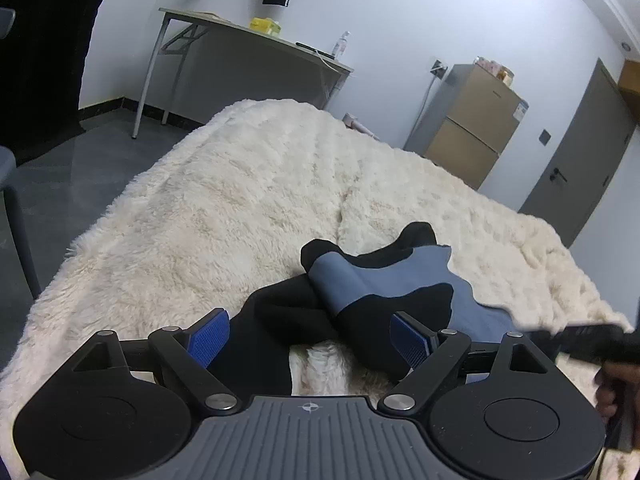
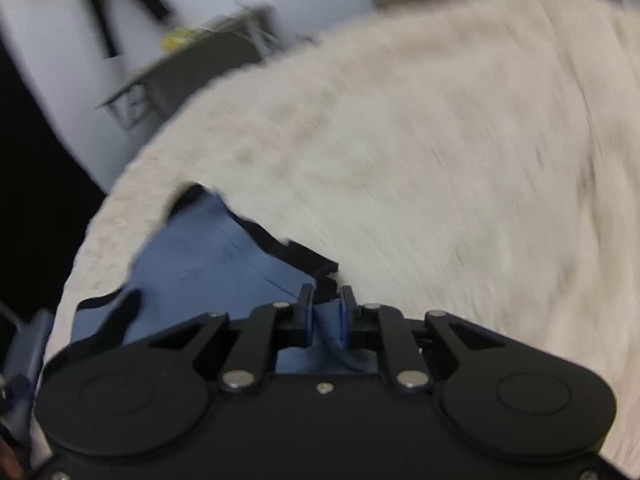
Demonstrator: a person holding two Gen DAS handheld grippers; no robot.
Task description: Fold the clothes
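A shaggy cream blanket [image 1: 240,200] covers the bed, with a grey folding table [image 1: 248,48] against the white wall and a tan cabinet [image 1: 476,120] beside a grey door [image 1: 584,152] behind it. A crumpled black-and-blue garment [image 1: 360,292] lies on the blanket near its close edge, and the left tool [image 1: 312,336] hangs over it with its blue pads spread wide, black cloth lying between them without being pinched. The right tool [image 2: 326,312] stands nearly closed, its pads clamping a fold of the garment's blue cloth at the edge nearest that camera.
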